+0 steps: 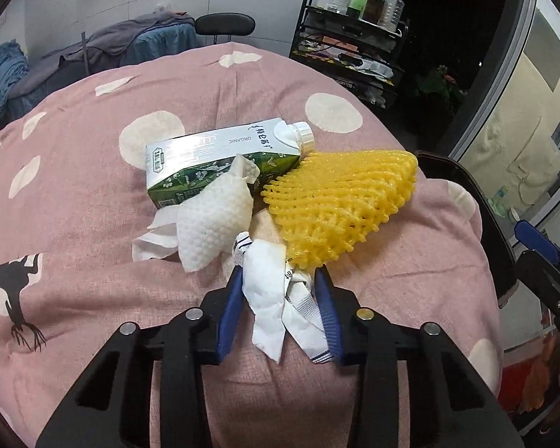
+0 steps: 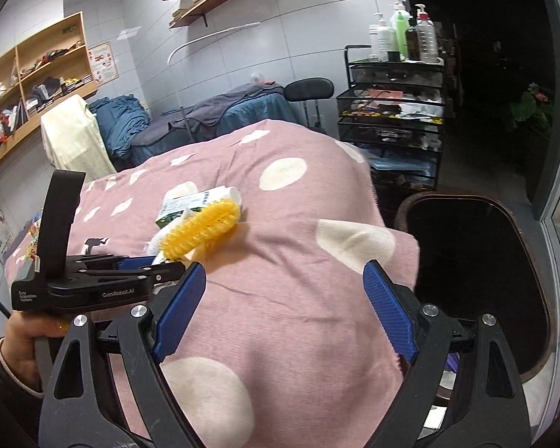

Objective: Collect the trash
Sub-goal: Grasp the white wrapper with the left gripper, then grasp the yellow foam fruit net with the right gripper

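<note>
Early in the task: left gripper [image 1: 280, 291] clenched on crumpled white wrapper [image 1: 268, 298] at lower centre of left view, nothing visibly binned yet; milk carton [image 1: 220, 160], yellow foam net [image 1: 339, 201] and white tissue [image 1: 209, 220] left in a touching heap mid-frame. Right gripper [image 2: 283, 310] released, jaws wide, nothing between them, hovering over the bedding with dark bin [image 2: 478, 261] at right edge. Surface a pink spotted quilt [image 1: 74, 194]; beyond it a black trolley with bottles [image 2: 395, 86] upper right, wooden shelves [image 2: 37, 74] upper left, tiled wall.

Two close wrist views down over the pink spotted cover [image 1: 93, 171], both sharing the yellow net [image 2: 201, 231].
</note>
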Motion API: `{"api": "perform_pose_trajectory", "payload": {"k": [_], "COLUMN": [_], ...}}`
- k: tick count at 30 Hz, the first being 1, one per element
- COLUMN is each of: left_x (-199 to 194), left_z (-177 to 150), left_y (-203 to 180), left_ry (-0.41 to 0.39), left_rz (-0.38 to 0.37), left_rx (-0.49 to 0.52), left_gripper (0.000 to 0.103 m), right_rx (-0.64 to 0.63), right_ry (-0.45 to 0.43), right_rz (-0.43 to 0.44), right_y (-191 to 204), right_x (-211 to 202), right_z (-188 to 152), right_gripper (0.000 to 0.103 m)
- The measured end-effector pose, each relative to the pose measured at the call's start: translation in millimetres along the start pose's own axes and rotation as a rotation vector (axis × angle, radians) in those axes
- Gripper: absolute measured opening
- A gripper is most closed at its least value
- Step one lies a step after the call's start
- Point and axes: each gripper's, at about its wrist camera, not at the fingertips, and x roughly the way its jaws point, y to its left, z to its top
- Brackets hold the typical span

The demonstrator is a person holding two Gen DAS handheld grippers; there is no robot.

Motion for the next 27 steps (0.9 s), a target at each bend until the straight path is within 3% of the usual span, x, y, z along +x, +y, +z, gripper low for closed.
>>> {"api": "perform_pose_trajectory", "payload": {"k": [7, 15, 21, 27], "left_x": [-28, -63, -75, -79], "left_z": [-15, -39, -49, -55], "left_y": [13, 26, 33, 32], "left_ry": [-0.077, -0.163, -0.180, -0.192], "left_rz": [-0.010, 0.050, 0.072, 0.069], "left_rx": [-0.067, -0.109, -0.127, -0.125], "left_gripper": [0.029, 0.029, 0.029, 0.029], "right_rx": [0.010, 0.040, 0.056, 0.080], "right_ry": [0.062, 0.157, 0.243, 0.272], "right_rz": [0.113, 0.199, 0.200, 0.222], "right_y": [15, 39, 53, 55], "right_x": [22, 65, 103, 118], "right_z": [14, 30, 39, 35], "right_gripper": [0.086, 0.084, 0.066, 0.028]}}
